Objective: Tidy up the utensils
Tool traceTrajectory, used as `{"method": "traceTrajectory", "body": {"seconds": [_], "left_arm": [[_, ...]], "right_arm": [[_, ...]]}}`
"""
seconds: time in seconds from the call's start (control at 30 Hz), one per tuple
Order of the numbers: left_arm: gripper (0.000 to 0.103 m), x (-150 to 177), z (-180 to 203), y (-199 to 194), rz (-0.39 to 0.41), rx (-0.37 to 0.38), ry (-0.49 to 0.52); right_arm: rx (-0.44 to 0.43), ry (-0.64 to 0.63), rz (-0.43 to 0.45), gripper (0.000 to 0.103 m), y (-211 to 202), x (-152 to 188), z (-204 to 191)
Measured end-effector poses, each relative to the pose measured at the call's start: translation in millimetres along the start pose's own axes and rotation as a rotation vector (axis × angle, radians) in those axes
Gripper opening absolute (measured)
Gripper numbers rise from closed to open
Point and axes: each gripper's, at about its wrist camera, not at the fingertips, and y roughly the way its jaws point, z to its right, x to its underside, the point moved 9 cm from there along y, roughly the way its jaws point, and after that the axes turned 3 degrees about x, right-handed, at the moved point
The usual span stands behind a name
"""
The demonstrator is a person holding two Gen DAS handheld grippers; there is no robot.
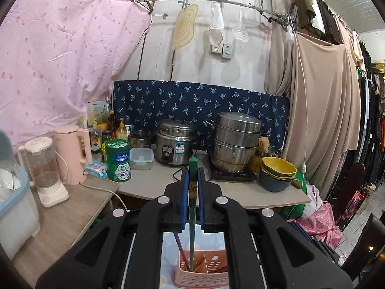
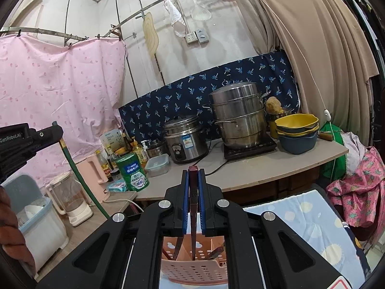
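Left hand-held gripper (image 1: pixel 192 171): blue pads clamped on green chopstick (image 1: pixel 192 216), tip down inside perforated pink basket (image 1: pixel 201 273) below.
Right hand-held gripper (image 2: pixel 193 173): clamped on dark red chopstick (image 2: pixel 193 236), tip in same basket.
Basket: base cut off.

Both our wrist views look forward along their fingers, close above the pink utensil basket (image 1: pixel 201 268), facing the counter; both share the rice cooker (image 2: pixel 185 137) and steamer pot (image 1: pixel 234 141).

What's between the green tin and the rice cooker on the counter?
A clear lidded food container sits between the green tin and the rice cooker; both wrist views show it.
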Motion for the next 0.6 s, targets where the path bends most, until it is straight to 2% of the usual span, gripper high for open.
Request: {"method": "traceTrajectory", "body": {"seconds": [0.2, 0.6], "left_arm": [[0.007, 28.7, -3.3, 30.1, -0.049, -0.036, 0.013], [0.007, 70.6, -9.8, 48.4, -0.130, -0.032, 0.022]], "right_arm": [[-0.010, 0.007, -0.039, 0.008, 10.4, 12.4, 1.5], [-0.003, -0.016, -0.091, 0.008, 22.9, 40.1, -1.4]]}}
